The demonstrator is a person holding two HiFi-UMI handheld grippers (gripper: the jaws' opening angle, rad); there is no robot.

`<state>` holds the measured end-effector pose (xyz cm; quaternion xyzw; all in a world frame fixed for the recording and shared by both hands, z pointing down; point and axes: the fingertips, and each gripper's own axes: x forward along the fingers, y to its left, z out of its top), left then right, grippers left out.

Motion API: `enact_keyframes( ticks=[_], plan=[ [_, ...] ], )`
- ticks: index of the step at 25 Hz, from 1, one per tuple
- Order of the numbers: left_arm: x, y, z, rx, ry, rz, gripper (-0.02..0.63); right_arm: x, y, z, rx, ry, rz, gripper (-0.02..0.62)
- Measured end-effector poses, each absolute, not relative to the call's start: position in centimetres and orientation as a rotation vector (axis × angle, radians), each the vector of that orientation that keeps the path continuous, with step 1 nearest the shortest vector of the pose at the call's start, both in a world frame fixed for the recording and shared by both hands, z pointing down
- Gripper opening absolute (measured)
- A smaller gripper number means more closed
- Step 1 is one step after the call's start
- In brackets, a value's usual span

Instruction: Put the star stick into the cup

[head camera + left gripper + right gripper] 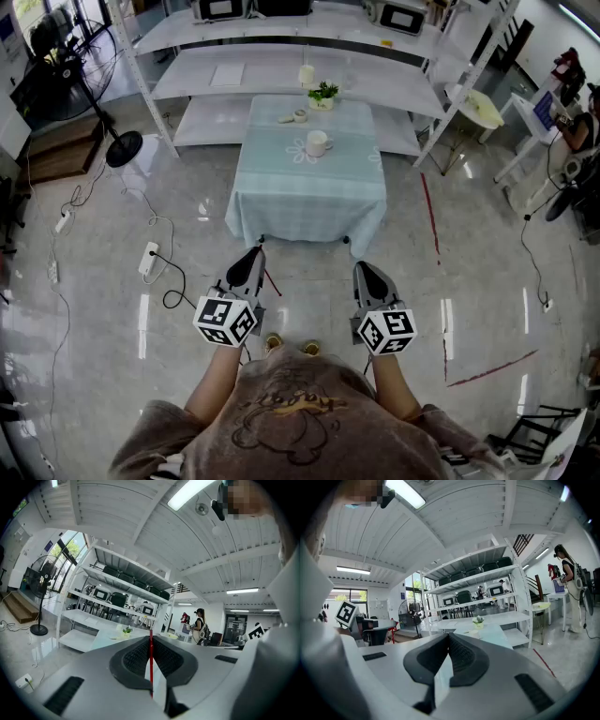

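Head view, with the cloth-covered table [281, 202] as reference.

(a) The person stands short of the table's near edge and holds both grippers over the floor, well apart from the tabletop.

(b) The left gripper [251, 255] points toward the table's near left corner. In the left gripper view its jaws are pressed together on the star stick [151, 663], a thin red rod that runs upright down the seam between the two dark pads. The rod's upper tip just clears the jaw tips, and its star end cannot be made out. In the head view a short red length slants down beside this gripper, on the side nearer the right one.

(c) The right gripper [364, 269] points toward the table's near right corner. In the right gripper view its pads meet at the tips and hold nothing.

(d) The cup [319, 142], white, stands upright near the middle of the table, on a flower-shaped mat.

(e) A potted plant [323, 94] stands at the table's far edge, and small pale items lie to the left of it.

(f) White shelving [244, 66] rises directly behind the table.

(g) A standing fan [122, 141] is far to the table's left.

(h) A power strip [148, 258] lies on the floor off the near left corner.

(i) Red tape [428, 211] marks the floor along the table's right side.
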<state>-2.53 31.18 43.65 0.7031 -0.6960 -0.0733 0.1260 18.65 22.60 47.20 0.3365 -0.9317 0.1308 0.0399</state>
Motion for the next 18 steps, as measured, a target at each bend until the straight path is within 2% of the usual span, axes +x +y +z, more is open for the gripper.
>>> enact_keyframes(
  ticks=[18],
  plan=[
    [-5.4,31.1,43.7,2.139,-1.946,-0.175,0.034,17.0,23.7,48.2,1.094,-2.806,0.383,0.002]
  ],
)
